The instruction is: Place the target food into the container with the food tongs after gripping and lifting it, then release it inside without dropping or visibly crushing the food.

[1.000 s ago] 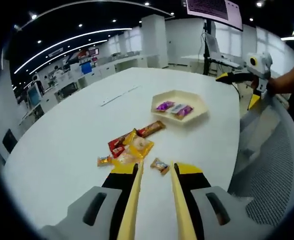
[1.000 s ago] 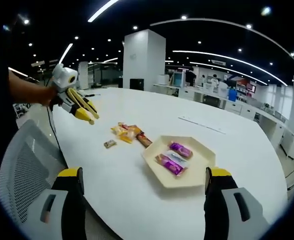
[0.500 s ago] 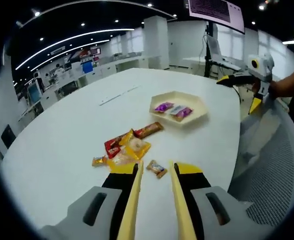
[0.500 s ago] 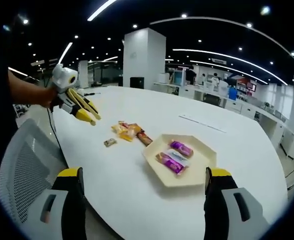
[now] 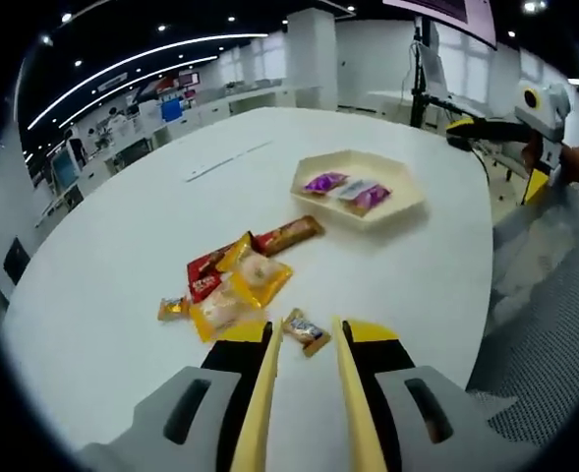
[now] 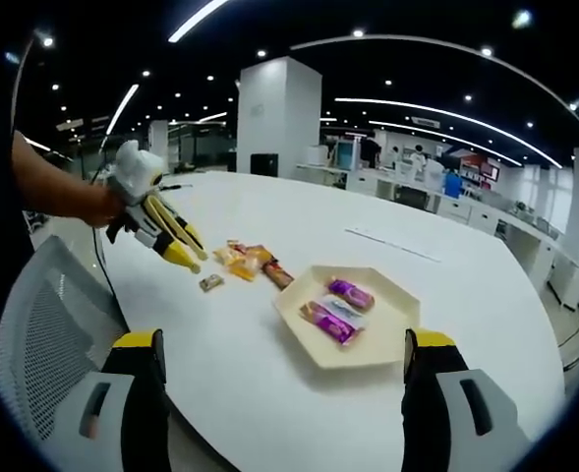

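White table (image 5: pixel 102 256) in an open office.
A mesh chair (image 6: pixel 43 324) is sitting at its edge; a pillar (image 6: pixel 279 118) and desks (image 6: pixel 446 202) are standing behind.

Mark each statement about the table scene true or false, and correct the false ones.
1. The hexagonal tray holds wrapped snacks. True.
2. The left gripper has a snack clamped in its jaws. False: the jaws stand open, with the small wrapped candy lying on the table between their tips.
3. The loose snack pile lies inside the tray. False: it lies on the table, apart from the tray.
4. The right gripper has its jaws wide apart and empty. True.
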